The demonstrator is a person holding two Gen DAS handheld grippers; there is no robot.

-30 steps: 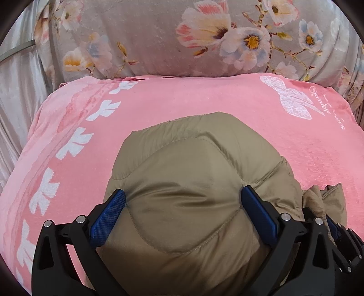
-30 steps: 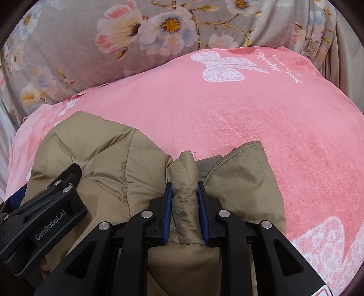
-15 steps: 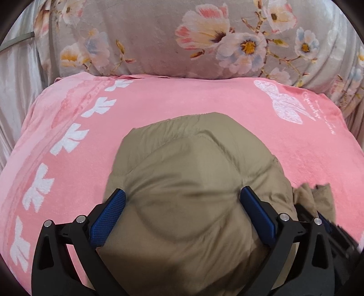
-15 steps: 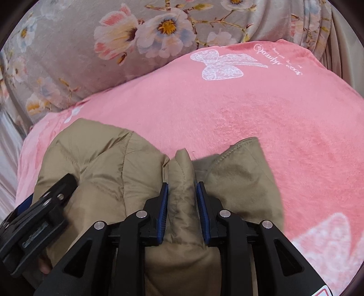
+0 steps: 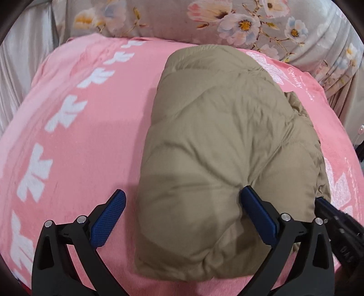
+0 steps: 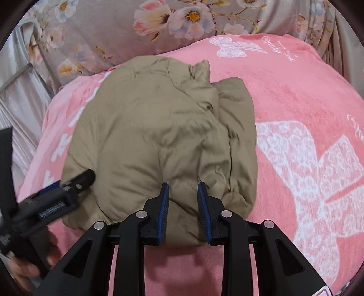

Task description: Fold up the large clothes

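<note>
A khaki quilted puffer jacket [image 5: 227, 141] lies folded into a thick bundle on a pink blanket [image 5: 86, 141]; it also shows in the right wrist view [image 6: 159, 136]. My left gripper [image 5: 182, 202] is open wide at the bundle's near left edge, its right finger [image 5: 257, 211] pressed into the fabric and its left finger over bare blanket. My right gripper [image 6: 183, 193] is partly open at the bundle's near right edge, its blue pads standing apart over the fabric. The left gripper [image 6: 68, 189] also shows at the left of the right wrist view.
The pink blanket [image 6: 295, 95] carries white bow prints and covers a raised surface. A grey floral cloth [image 5: 227, 20] rises behind it. Pale pleated fabric [image 5: 20, 59] hangs at the far left. A hand [image 6: 25, 261] holds the left gripper's handle.
Both grippers pulled back toward me, so the whole bundle now lies farther ahead. The right gripper's pads spread apart and let go of the fold they pinched. The left gripper shifted left.
</note>
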